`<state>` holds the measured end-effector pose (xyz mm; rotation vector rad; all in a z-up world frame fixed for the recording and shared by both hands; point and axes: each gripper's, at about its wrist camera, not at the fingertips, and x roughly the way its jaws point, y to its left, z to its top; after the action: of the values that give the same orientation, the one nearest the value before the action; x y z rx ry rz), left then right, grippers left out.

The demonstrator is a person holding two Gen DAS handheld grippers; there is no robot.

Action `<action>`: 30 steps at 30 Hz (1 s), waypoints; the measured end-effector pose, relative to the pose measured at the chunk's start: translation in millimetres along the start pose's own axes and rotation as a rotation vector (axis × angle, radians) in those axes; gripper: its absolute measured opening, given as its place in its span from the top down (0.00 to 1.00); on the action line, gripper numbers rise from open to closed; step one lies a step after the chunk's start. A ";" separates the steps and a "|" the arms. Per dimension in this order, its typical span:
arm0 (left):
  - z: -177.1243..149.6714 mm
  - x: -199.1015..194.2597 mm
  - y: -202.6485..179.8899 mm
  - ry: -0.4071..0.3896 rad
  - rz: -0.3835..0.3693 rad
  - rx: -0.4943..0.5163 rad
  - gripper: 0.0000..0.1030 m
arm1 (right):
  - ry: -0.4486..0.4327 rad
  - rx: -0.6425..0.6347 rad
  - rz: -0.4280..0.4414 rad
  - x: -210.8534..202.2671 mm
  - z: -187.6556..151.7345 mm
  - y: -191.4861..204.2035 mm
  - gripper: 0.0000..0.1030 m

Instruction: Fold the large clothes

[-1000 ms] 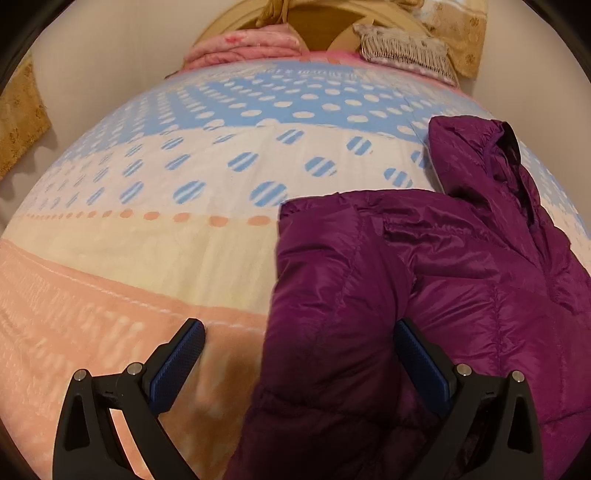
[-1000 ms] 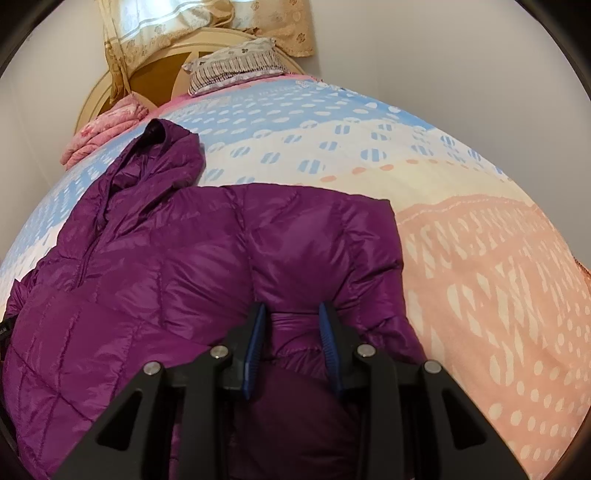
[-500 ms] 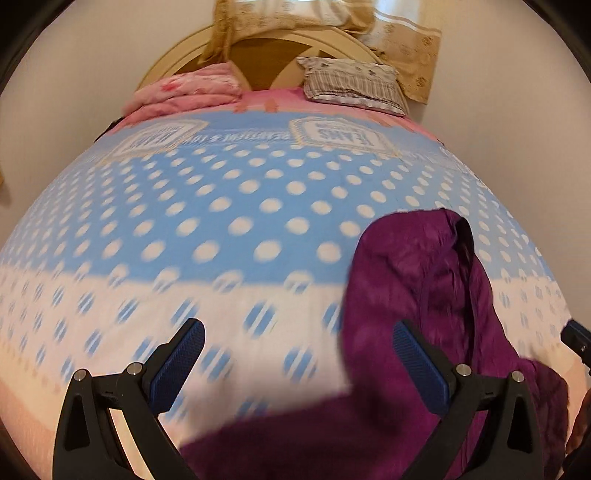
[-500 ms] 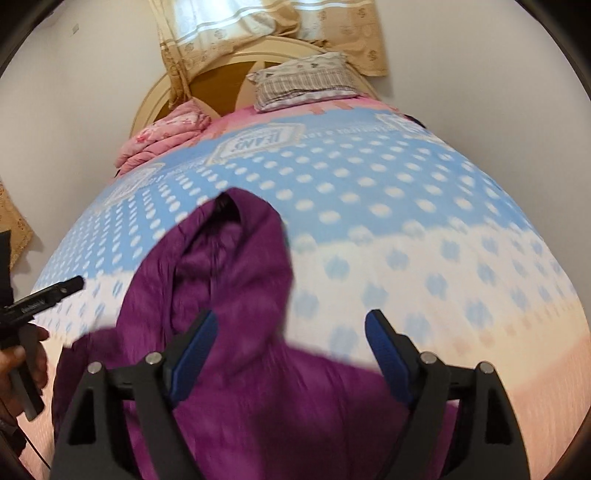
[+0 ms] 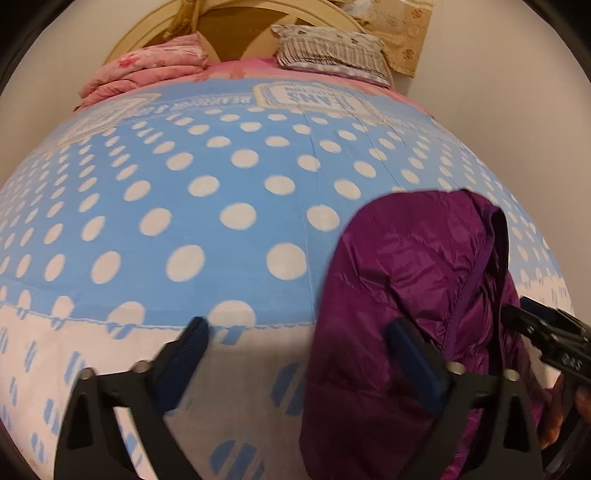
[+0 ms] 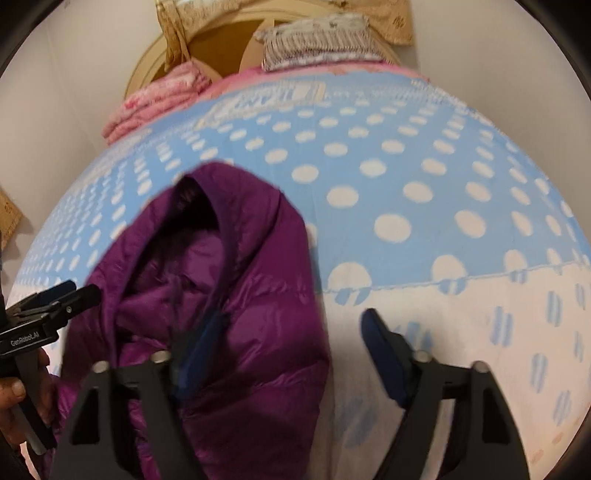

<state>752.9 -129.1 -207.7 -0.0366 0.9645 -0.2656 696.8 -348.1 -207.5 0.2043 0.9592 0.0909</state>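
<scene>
A purple hooded down jacket (image 5: 410, 295) lies on the bed, its hood pointing toward the headboard; it also shows in the right wrist view (image 6: 236, 295). My left gripper (image 5: 295, 354) is open and empty, its right finger over the hood's left edge. My right gripper (image 6: 291, 350) is open and empty, its left finger over the hood's right side. The right gripper's tip shows at the right edge of the left wrist view (image 5: 546, 332). The left gripper's tip shows at the left edge of the right wrist view (image 6: 48, 306).
The bed cover (image 5: 221, 192) is blue with white dots, white lower down. A folded pink blanket (image 5: 147, 70) and a striped pillow (image 5: 328, 51) lie by the wooden headboard (image 5: 236, 26). White walls stand on both sides.
Both grippers moved up from the jacket's lower body toward the hood. The right gripper, shut on jacket fabric a second ago, has opened and let go.
</scene>
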 end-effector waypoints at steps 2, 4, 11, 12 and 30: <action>-4.2 5.4 -0.7 0.018 -0.021 0.014 0.34 | 0.005 -0.017 -0.002 0.5 -2.2 0.9 0.67; -5.9 2.9 -5.6 -0.003 -0.060 0.048 0.65 | 0.017 -0.035 0.004 -0.6 -3.4 2.7 0.85; -6.9 -41.5 -20.0 -0.091 -0.099 0.120 0.98 | -0.062 -0.149 -0.021 -37.5 -10.1 22.9 0.92; -7.8 -55.1 -22.1 -0.122 -0.099 0.130 0.98 | -0.082 -0.158 -0.020 -46.6 -12.0 24.8 0.92; -154.8 -225.1 -21.3 -0.395 -0.187 0.328 0.97 | -0.285 -0.264 0.072 -185.3 -145.5 41.9 0.91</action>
<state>500.7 -82.3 -111.4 0.1188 0.5162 -0.5639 472.1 -318.8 -130.8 0.0065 0.6475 0.2463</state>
